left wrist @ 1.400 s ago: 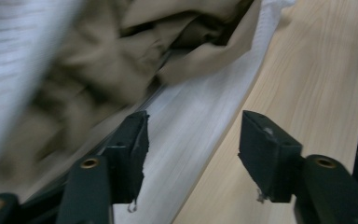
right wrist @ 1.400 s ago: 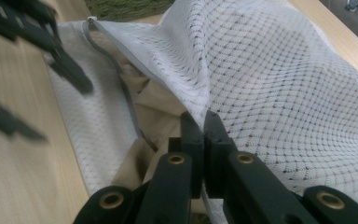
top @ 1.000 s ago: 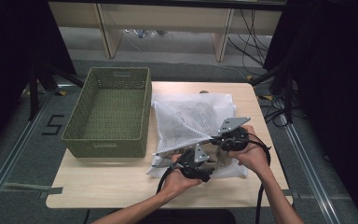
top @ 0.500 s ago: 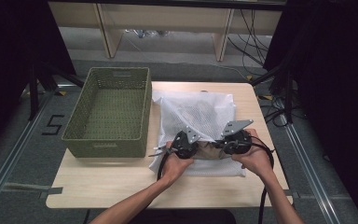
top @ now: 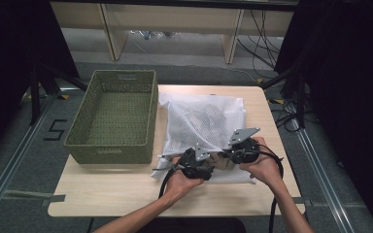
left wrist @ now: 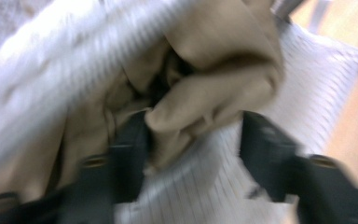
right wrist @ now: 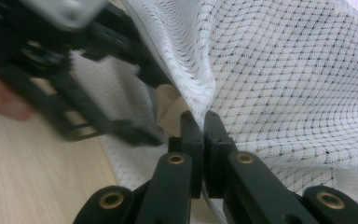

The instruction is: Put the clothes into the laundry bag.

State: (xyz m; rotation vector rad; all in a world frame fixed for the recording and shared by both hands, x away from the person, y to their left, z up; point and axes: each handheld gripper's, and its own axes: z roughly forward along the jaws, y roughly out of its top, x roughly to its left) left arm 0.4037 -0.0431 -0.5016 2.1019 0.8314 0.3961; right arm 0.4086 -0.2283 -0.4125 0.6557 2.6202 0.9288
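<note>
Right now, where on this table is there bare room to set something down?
Bare table along the near edge in front of the basket, and a narrow strip right of the mesh bag. Crowded where both grippers work at the bag's near edge.

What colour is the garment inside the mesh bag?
Beige or tan, seen best in the left gripper view, where the garment bunches inside the white mesh bag.

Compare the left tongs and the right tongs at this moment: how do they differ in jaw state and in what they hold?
The right tongs are pinched shut on the edge of the white mesh bag; the left tongs stand apart, having just been opening. The right tongs hold mesh alone; between the left tongs' jaws sits beige cloth, but the blur hides any grip. Both work at the bag's near edge.
</note>
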